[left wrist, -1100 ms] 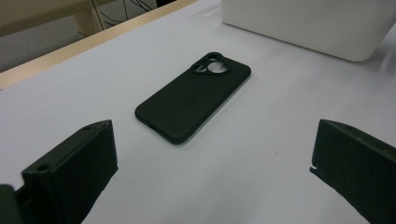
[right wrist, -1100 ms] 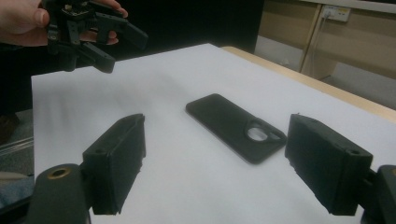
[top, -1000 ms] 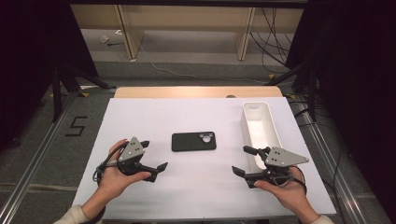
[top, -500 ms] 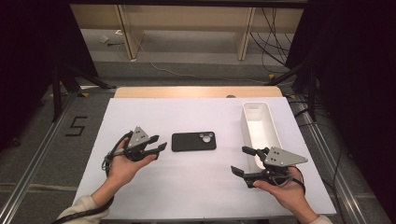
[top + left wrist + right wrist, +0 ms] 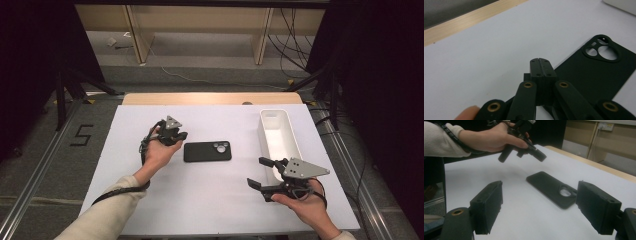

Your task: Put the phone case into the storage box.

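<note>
Your left gripper (image 5: 177, 135) has its fingers (image 5: 540, 65) pressed fully together, holding nothing. It hangs above the desk (image 5: 200, 200), fingertips just beside the plain short end of the black phone case (image 5: 207, 151). The case lies flat, camera cutout (image 5: 602, 48) at the end far from those fingers. Closed tips suit a nudge or slide, probably (judgement only). Your right gripper (image 5: 261, 172) waits well apart from the case, fingers (image 5: 487, 205) wide and empty, the white bin (image 5: 278, 131) just beyond them.

closed tool (image 5: 540, 60) beside black phone case (image 5: 596, 75)
</note>
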### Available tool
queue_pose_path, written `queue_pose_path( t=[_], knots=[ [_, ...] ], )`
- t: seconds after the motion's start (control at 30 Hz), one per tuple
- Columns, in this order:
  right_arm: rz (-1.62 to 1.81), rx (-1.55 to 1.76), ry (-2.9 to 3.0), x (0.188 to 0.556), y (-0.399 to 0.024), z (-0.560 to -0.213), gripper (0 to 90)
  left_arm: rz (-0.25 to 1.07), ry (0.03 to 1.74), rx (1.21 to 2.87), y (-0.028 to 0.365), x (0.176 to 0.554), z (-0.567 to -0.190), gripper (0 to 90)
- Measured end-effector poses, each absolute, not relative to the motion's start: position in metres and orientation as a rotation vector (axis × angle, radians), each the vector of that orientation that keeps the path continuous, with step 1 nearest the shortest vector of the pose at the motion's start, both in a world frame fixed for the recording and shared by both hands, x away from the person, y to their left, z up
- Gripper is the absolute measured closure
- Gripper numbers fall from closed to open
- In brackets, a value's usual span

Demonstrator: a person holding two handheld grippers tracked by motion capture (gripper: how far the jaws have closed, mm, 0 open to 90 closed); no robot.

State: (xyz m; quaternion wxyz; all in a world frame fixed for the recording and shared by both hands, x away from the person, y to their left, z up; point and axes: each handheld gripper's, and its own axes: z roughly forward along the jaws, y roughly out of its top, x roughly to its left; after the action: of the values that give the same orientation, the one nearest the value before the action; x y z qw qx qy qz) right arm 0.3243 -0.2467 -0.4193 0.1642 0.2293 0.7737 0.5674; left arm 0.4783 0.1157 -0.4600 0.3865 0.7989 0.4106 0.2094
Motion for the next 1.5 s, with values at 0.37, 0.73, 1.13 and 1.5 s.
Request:
queue_pose_path(
  t=[0.37, 0.73, 1.13, 1.5],
  knots=[
    [1.622, 0.651, 2.213, 0.324, -0.247, -0.420, 23.0, 0.532, 1.070, 2.097, 0.102, 0.499, -0.483, 90.0],
    [1.621, 0.649, 2.216, 0.324, -0.247, -0.420, 23.1, 0.529, 1.066, 2.139, 0.100, 0.505, -0.493, 90.0],
    [1.621, 0.650, 2.217, 0.324, -0.247, -0.420, 23.1, 0.506, 1.063, 2.155, 0.100, 0.506, -0.492, 90.0],
    [1.621, 0.651, 2.213, 0.324, -0.247, -0.420, 23.1, 0.451, 1.075, 2.192, 0.100, 0.500, -0.488, 90.0]
  ],
)
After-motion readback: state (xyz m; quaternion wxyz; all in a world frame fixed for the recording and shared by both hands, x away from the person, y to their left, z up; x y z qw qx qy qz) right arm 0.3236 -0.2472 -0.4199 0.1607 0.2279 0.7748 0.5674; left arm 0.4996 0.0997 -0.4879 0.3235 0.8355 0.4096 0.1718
